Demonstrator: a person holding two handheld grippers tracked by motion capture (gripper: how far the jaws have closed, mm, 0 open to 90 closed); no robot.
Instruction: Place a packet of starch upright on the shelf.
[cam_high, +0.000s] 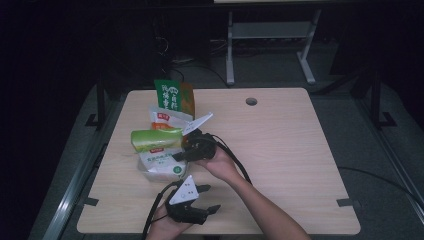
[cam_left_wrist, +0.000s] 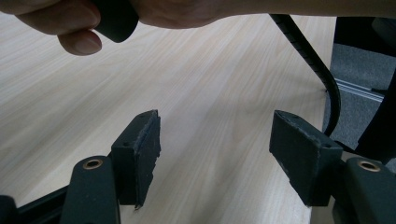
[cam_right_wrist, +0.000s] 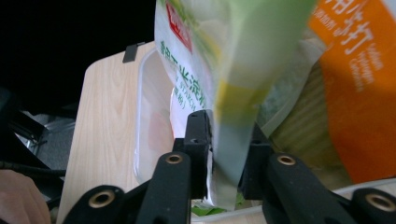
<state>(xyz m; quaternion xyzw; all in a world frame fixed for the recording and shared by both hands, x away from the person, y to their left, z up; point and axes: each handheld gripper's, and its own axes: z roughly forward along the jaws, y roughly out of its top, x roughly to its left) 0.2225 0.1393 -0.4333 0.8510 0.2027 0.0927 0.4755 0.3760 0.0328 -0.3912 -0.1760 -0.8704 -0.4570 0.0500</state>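
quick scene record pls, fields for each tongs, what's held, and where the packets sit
left tongs: open, nothing between them, low over the table near its front edge
right tongs: jaws around the edge of the light green packet; whether the pads press cannot be told
packets: several snack bags in a clear tray on the table's left side
tallest packet: green and orange bag, at the back

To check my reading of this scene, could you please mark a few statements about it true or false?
1. The left gripper has its fingers apart with nothing between them. True.
2. The light green bag sits between the right gripper's fingers. True.
3. The snack bags are piled at the table's right edge. False: they are on its left part.
4. The clear container lies on the floor. False: it rests on the table, with bags in it.
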